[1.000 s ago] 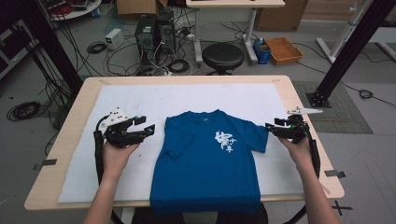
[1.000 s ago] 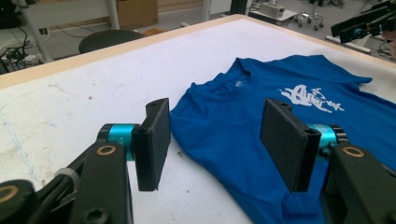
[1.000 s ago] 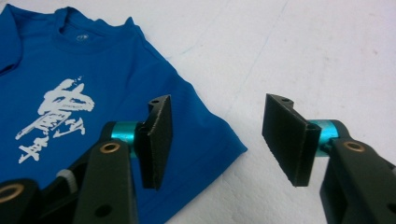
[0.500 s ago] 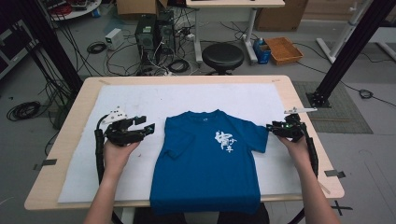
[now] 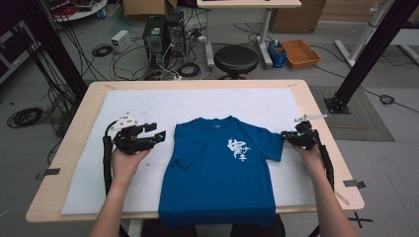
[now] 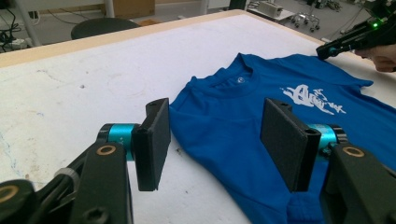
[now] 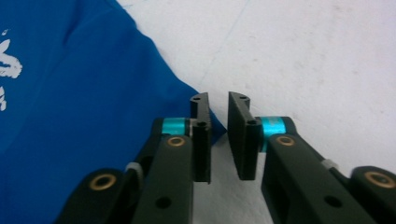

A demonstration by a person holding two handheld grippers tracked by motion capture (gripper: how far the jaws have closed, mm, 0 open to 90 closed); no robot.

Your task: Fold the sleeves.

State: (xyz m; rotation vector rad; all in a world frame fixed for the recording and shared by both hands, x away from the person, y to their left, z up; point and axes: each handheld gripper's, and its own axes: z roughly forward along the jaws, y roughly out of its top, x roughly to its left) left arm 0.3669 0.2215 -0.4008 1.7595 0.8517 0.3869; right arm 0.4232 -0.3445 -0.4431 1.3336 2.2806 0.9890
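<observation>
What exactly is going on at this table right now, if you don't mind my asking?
A person works a blue T-shirt laid flat on the white mat. The right gripper has just been closing at the tip of the shirt's sleeve, with a narrow gap left between its jaws. The left gripper hovers open beside the other sleeve.

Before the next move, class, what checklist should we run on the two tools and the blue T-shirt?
1. T-shirt spread out, print up: ok.
2. Right tool shut at the right sleeve tip: ok.
3. Sleeve fabric truly pinched in it: cannot tell.
4. Left tool open: ok.
5. Left tool on the left sleeve: not ok, apart from it.
</observation>
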